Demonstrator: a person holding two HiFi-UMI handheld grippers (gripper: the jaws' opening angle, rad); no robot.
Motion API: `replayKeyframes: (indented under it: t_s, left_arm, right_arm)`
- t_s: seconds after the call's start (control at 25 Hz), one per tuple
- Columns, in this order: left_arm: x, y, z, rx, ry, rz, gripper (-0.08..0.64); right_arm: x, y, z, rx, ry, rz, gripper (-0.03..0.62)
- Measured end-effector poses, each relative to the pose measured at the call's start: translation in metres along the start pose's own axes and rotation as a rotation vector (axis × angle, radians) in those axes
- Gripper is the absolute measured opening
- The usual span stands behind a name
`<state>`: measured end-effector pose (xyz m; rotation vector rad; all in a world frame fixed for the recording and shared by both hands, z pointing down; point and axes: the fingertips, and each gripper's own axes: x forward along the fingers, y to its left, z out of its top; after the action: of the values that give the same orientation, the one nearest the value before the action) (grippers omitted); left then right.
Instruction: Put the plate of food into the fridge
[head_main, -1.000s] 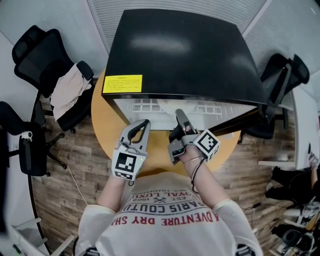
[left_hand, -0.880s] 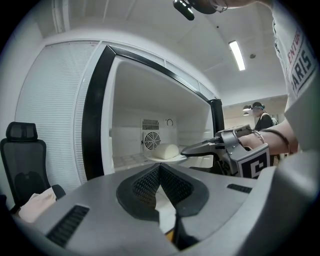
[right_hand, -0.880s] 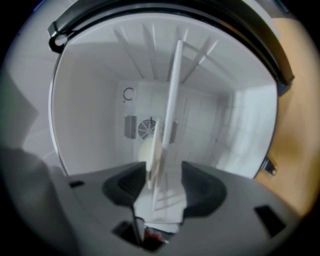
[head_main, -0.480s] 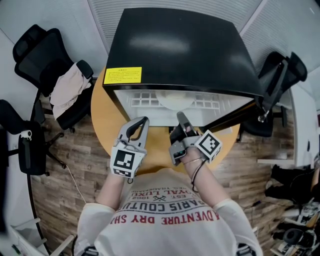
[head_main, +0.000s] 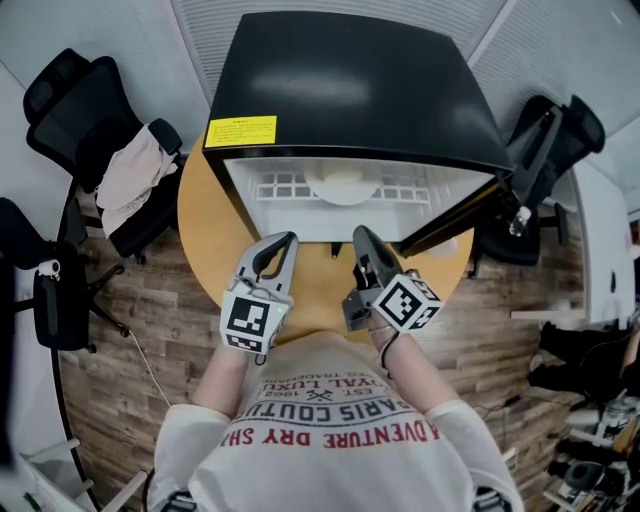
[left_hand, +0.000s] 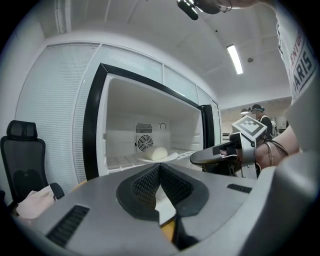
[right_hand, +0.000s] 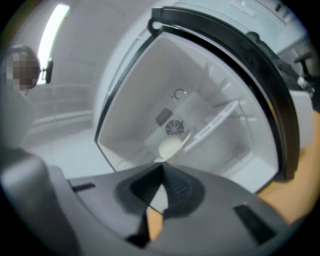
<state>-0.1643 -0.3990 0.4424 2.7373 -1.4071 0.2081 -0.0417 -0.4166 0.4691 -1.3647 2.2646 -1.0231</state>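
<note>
Plate (left_hand: 171, 156) with pale food (left_hand: 155, 153) sits mid-shelf (head_main: 285, 186) inside the fridge (head_main: 350, 80), door (head_main: 455, 215) swung open at right. Left gripper (head_main: 284, 240) and right gripper (head_main: 360, 234) hover side by side outside the opening, above the table (head_main: 205, 235) near its front edge, both with jaws together, nothing between them

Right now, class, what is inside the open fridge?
A plate of food rests on the white shelf, a fan grille behind it. Anything below the shelf is covered.
</note>
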Motion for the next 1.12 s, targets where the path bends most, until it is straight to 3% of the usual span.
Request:
replayKeyframes:
  t_s: [0.32,0.48,1.12]
  left_arm:
    - [-0.009,-0.002,-0.001,-0.001,-0.002,0.016,0.032]
    - [-0.011,-0.005,0.003,-0.003,-0.016,0.017,0.032]
    - [-0.016,-0.014,0.014,0.003,-0.048,0.009,0.033]
  right_arm:
    - [-0.014,0.026,0.009,-0.557,-0.032,-0.015,0.028]
    - [-0.021,0.037,0.012,-0.718,-0.047,-0.016,0.028]
    - [-0.033,0.046,0.009,-0.778,-0.032,-0.013,0.026]
